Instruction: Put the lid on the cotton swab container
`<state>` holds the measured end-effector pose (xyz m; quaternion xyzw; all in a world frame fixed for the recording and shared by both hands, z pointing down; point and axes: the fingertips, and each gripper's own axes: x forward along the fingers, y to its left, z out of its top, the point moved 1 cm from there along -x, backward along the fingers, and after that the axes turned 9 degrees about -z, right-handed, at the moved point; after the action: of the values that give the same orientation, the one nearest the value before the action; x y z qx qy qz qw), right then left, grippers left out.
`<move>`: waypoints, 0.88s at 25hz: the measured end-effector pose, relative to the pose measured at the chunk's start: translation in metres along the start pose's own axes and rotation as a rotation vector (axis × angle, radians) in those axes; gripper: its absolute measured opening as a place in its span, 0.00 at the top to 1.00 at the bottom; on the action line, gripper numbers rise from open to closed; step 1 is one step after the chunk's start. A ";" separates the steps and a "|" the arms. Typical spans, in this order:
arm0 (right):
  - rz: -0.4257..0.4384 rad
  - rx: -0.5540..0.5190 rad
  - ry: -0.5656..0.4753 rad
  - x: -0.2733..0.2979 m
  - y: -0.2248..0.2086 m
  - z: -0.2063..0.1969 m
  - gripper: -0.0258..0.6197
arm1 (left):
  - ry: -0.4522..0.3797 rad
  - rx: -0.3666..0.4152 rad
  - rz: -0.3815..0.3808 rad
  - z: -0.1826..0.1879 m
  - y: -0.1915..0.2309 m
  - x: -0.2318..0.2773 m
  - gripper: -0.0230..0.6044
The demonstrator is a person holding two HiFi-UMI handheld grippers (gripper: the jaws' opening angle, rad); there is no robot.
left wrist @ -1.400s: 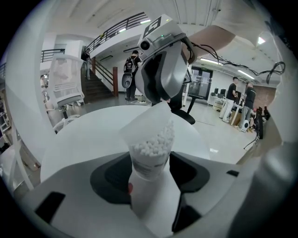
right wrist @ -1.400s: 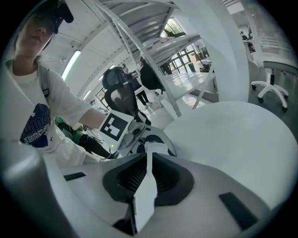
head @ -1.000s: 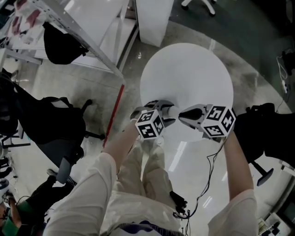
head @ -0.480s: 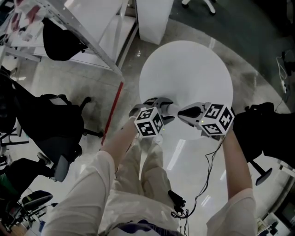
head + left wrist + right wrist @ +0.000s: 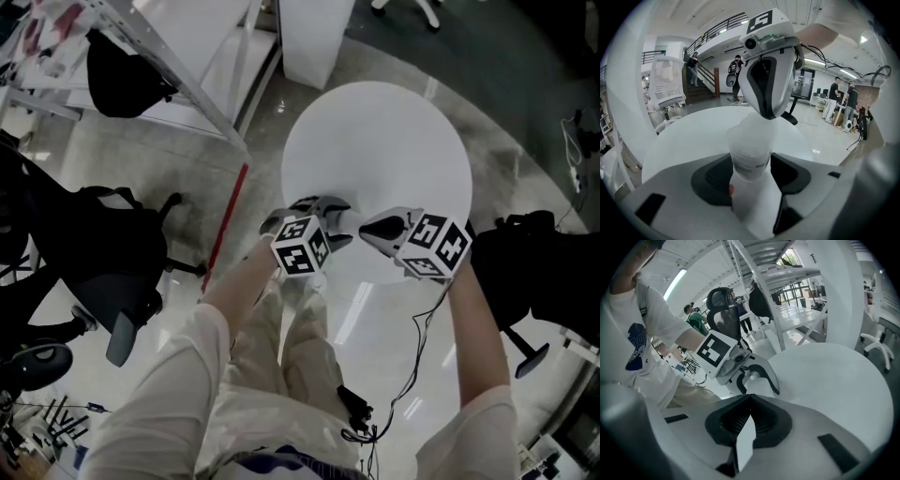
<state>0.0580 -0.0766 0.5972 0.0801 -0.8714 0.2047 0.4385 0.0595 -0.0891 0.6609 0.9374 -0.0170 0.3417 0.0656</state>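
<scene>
Over the round white table (image 5: 375, 141), the left gripper (image 5: 751, 168) pinches the cotton swab container (image 5: 750, 145), while the right gripper (image 5: 749, 397), right at its top, has just squeezed its jaws together on nothing.

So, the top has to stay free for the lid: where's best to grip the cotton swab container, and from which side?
Probably its labelled mid-body, from the side, as the left gripper holds the cotton swab container: the round wall gives two opposite faces, and that grip sits below the top.
</scene>
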 end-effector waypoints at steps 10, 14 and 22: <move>-0.031 -0.048 0.033 0.000 0.000 -0.001 0.95 | 0.000 0.000 -0.001 0.001 0.001 0.001 0.57; -0.032 -0.073 0.060 0.001 0.001 -0.001 0.95 | 0.001 -0.001 -0.001 0.001 0.001 0.001 0.57; -0.033 -0.043 0.014 0.001 0.002 0.000 0.95 | -0.001 0.003 0.000 0.000 0.000 0.000 0.57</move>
<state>0.0567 -0.0746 0.5979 0.0835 -0.8712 0.1791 0.4494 0.0595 -0.0887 0.6609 0.9376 -0.0164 0.3413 0.0643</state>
